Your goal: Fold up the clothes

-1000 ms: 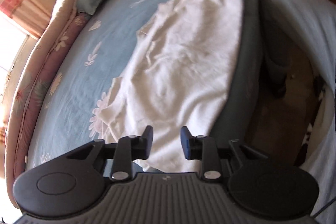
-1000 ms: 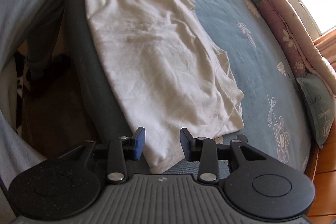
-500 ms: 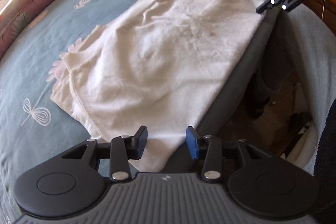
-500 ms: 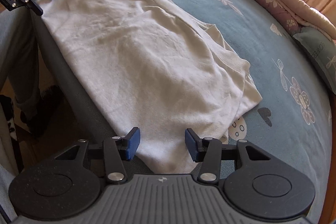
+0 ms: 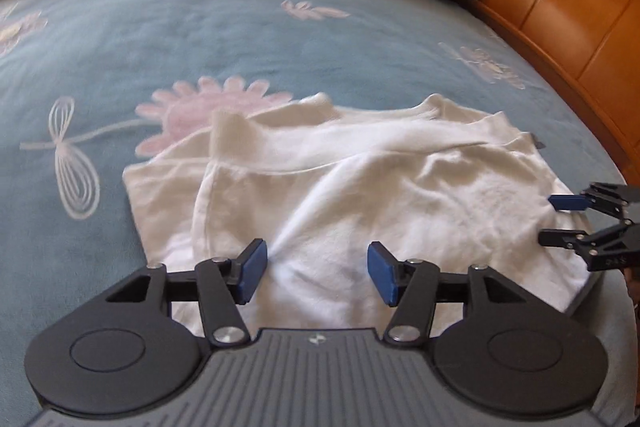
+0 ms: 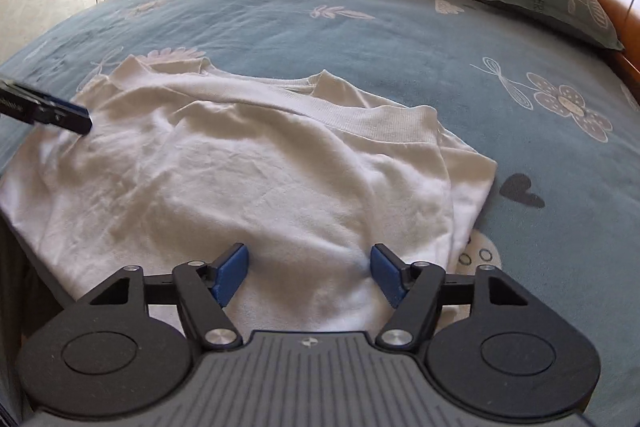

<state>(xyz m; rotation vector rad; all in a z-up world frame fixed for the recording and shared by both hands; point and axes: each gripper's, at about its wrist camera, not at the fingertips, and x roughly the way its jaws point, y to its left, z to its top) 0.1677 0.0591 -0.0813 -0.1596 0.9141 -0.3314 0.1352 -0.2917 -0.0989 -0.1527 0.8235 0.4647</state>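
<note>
Blue flowered bedding (image 6: 400, 39) carries a white garment (image 6: 248, 179), partly folded, along the bed's near edge. Left gripper (image 5: 314, 273) and right gripper (image 6: 306, 277) hover over its near hem, jaws opening, holding nothing; next, likely, each pinches that hem for another fold toward the pillow (image 6: 552, 3).

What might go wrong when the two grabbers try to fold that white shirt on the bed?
The white shirt lies at the bed's near edge, so a tug toward the person might slide it off. It is wrinkled and layered, so the left gripper or right gripper, both with jaws opening, may pinch only one layer or snag the blue bedspread too.
</note>
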